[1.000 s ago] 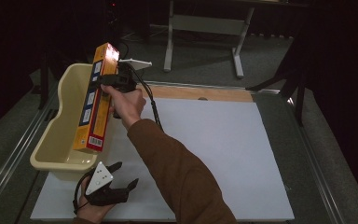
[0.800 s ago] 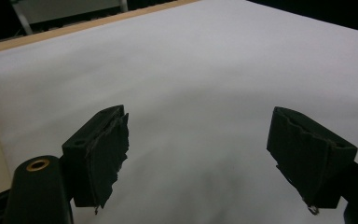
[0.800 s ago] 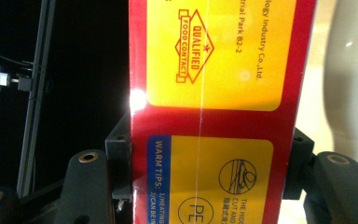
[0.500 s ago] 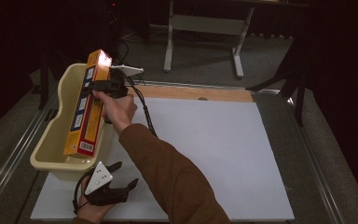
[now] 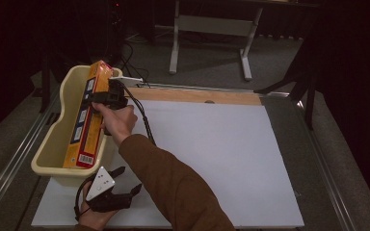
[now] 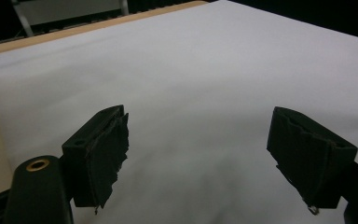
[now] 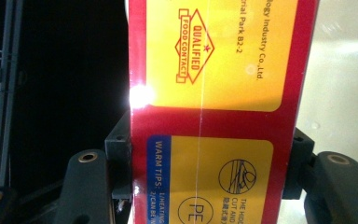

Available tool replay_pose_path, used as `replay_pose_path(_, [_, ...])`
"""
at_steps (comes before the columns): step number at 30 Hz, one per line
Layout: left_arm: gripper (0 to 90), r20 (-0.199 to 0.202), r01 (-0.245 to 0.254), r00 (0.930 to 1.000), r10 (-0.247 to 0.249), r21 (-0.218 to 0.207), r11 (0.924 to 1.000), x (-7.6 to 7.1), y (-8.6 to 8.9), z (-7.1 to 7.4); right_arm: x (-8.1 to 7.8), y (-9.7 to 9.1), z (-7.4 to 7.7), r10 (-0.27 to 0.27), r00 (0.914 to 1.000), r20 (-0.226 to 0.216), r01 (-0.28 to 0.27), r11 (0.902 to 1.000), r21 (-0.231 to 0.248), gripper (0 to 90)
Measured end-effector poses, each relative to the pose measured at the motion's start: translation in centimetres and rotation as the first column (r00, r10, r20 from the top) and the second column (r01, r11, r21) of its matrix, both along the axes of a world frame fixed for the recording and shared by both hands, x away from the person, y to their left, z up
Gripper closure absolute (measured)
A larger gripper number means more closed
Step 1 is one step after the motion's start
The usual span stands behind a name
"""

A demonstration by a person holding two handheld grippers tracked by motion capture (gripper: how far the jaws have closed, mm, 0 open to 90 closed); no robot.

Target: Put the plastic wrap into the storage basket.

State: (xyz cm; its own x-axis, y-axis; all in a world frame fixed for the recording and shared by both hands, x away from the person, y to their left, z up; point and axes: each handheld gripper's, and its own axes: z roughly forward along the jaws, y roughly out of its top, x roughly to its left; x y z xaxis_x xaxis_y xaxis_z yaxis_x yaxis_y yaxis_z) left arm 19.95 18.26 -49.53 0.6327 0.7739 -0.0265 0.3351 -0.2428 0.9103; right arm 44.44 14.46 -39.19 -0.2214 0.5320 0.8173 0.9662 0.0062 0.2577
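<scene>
One red-and-yellow box [image 7: 214, 116] clamped between right gripper [image 5: 107, 96] jaws, over one cream tub [image 5: 53, 149]; left gripper [image 6: 214, 154] wide open, empty.

The person's right arm [image 5: 173, 187], in a brown sleeve, reaches from the near edge of the desk [image 5: 231, 159] diagonally toward its far left corner. The right hand [image 5: 117, 120] grips the right tool [image 5: 103, 98], whose black cable loops back along the wrist. In the right gripper view its two jaws press against opposite sides of a red and yellow box [image 7: 219, 112], holding it clamped between them. The left hand [image 5: 94, 216] rests low at the desk's near left corner, holding the left tool [image 5: 125, 185] with its grey three-cornered plate on top. In the left gripper view its jaws stand wide apart above the desk, with nothing between them.
</scene>
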Motion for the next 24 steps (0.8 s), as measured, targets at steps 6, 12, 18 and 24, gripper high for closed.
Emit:
replay_pose_path(6, [20.1, -0.003, -0.001, 1.0000, 0.001, -0.007, 1.0000, 0.0, 0.1, 0.0, 0.3, -0.2, -0.9, -0.020, 0.9990, -0.039, 0.019, 0.9995, -0.025, 39.1])
replay_pose_path(12, [20.1, -0.005, -0.005, 1.0000, 0.005, -0.019, 0.9998, 0.1, 0.3, 0.1, 0.5, 0.0, -1.4, -0.033, 0.9978, -0.057, 0.029, 0.9974, -0.065, 38.8])
replay_pose_path(18, [20.1, -0.004, -0.009, 1.0000, 0.008, -0.017, 0.9998, 0.1, 0.3, 0.1, 0.6, 0.1, -1.6, -0.023, 0.9969, -0.076, 0.017, 0.9963, -0.084, 38.3])
replay_pose_path(24, [20.1, -0.007, -0.015, 0.9999, 0.015, -0.027, 0.9995, 0.1, 0.4, 0.1, 0.5, 0.3, -1.6, -0.028, 0.9977, -0.061, 0.022, 0.9941, -0.106, 37.8])
